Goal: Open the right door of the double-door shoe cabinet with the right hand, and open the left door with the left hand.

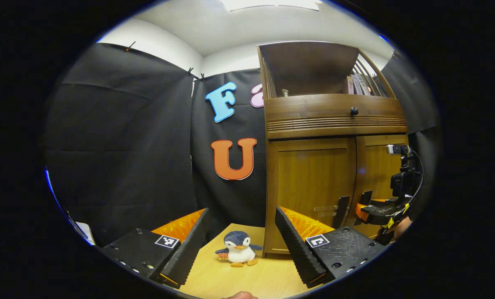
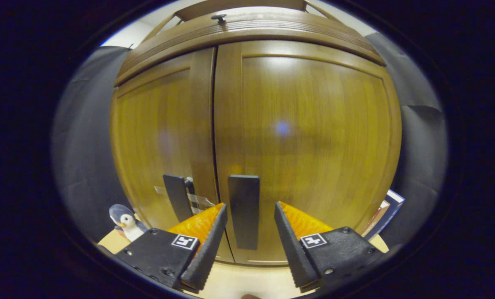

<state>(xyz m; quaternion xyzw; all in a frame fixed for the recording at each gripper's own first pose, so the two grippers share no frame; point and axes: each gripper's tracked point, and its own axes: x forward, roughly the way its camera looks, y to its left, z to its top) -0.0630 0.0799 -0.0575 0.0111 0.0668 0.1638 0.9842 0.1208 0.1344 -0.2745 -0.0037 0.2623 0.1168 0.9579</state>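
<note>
Cabinet: a brown wooden double-door shoe cabinet (image 1: 334, 124) stands on the pale wood floor (image 1: 247, 278) against the black cloth wall, with a drawer band and small dark round knob (image 1: 354, 111) above the doors and an open shelf on top
Right door: the flat wooden right door (image 2: 313, 137) is closed, its edge meeting the left door along the centre seam
Right handle: a dark flat upright handle (image 2: 243, 209) sits on the right door just beside the seam
Left door: the wooden left door (image 1: 311, 178) is closed; its dark upright handle (image 2: 176, 196) sits near the seam
Right gripper: the right gripper (image 2: 247, 232) has its jaws spread, one finger on each side of the right handle, neither touching it
Left gripper: the left gripper (image 1: 241, 241) is held wide apart, holding nothing, well short of the cabinet and off to its left side
Penguin: a small grey and white plush penguin (image 1: 239, 249) sits on the floor near the cabinet's left front corner
Books: a few flat books (image 2: 386, 216) lean at the cabinet's right side
</note>
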